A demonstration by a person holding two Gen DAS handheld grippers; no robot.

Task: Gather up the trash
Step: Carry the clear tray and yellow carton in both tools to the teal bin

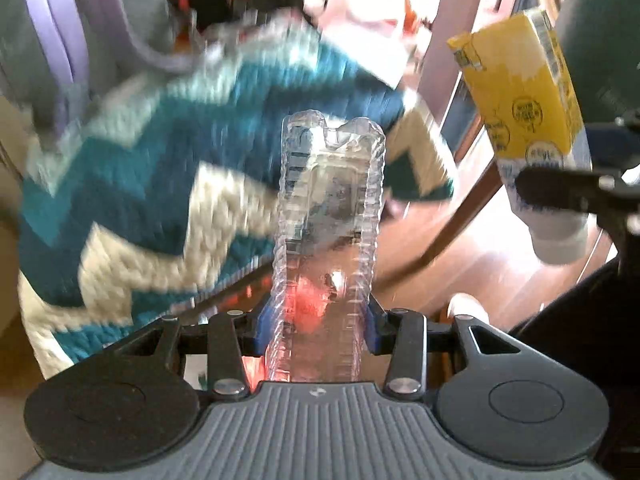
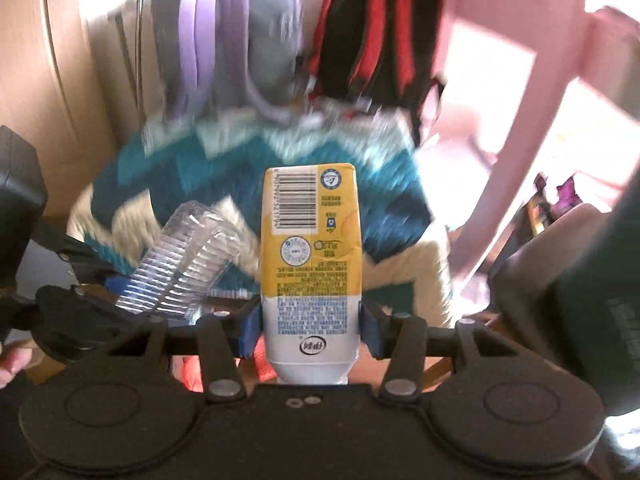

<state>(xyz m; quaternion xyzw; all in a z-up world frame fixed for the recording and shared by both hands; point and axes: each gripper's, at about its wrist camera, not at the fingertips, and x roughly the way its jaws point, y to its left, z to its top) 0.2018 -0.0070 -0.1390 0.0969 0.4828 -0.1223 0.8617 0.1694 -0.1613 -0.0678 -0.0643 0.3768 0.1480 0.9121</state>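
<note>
My left gripper (image 1: pixel 318 330) is shut on a clear ribbed plastic bottle (image 1: pixel 330 216), whose crushed base points away from the camera. A yellow and white drink carton (image 2: pixel 310 256) stands between the blue pads of my right gripper (image 2: pixel 310 332), which is shut on its white lower part. In the left wrist view the same carton (image 1: pixel 520 92) hangs at the upper right with the right gripper's black finger across it. The right wrist view shows the bottle (image 2: pixel 184 260) at lower left, held by the left gripper (image 2: pixel 116 284). Both are lifted above a zigzag blanket.
A teal, blue and cream zigzag blanket (image 1: pixel 132 200) lies below, blurred. Behind it lean a grey and purple backpack (image 2: pixel 224 40) and a black and red backpack (image 2: pixel 376 40). A pink plastic chair (image 2: pixel 516 92) stands at the right. Wooden floor (image 1: pixel 480 256) shows beneath.
</note>
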